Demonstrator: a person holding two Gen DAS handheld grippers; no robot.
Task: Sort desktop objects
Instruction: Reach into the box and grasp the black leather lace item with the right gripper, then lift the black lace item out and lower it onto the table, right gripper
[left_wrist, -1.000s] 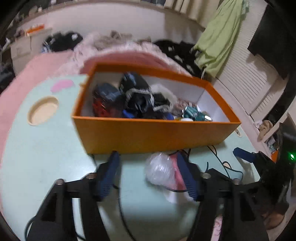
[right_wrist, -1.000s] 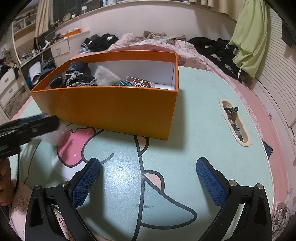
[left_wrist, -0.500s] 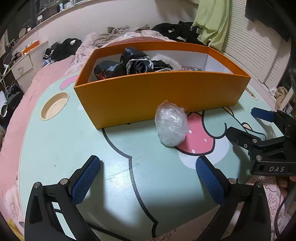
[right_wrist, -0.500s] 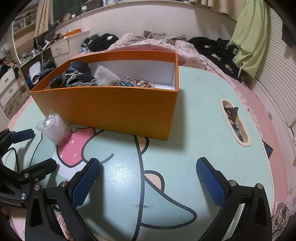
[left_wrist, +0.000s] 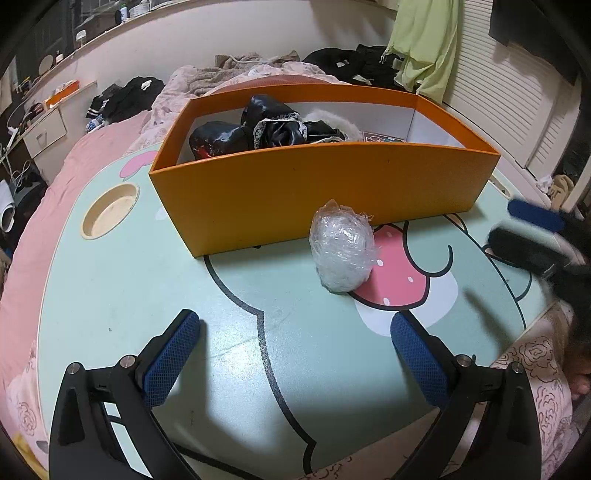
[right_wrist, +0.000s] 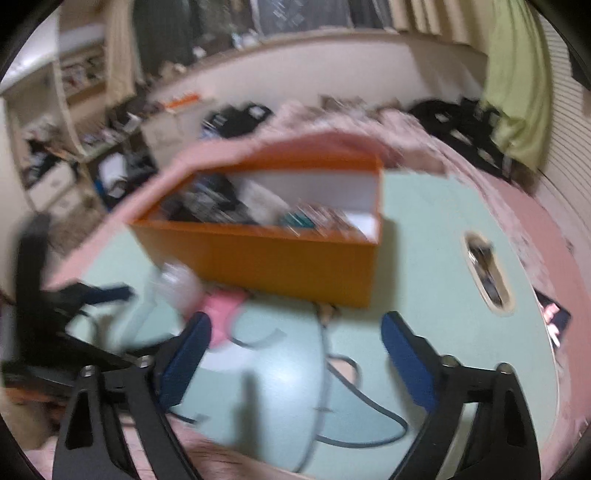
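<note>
With our left hand-held gripper (left_wrist: 295, 354) open and the right (right_wrist: 295, 350) closing empty, we could knock the crinkly clear plastic-wrap ball (left_wrist: 341, 247) rolling toward three o'clock off the table (left_wrist: 110, 288).

Orange box (left_wrist: 325, 184), white inside. Clear, crinkled plastic-wrap ball (left_wrist: 341, 251). Mint-green table (left_wrist: 122, 280), black-outlined cartoon print, pink strawberry with white dots. Glossy black fabric with white lace trim (left_wrist: 273, 125). Blue mesh-textured pads (left_wrist: 170, 358), black frames. Lime-green garment (left_wrist: 424, 44).
</note>
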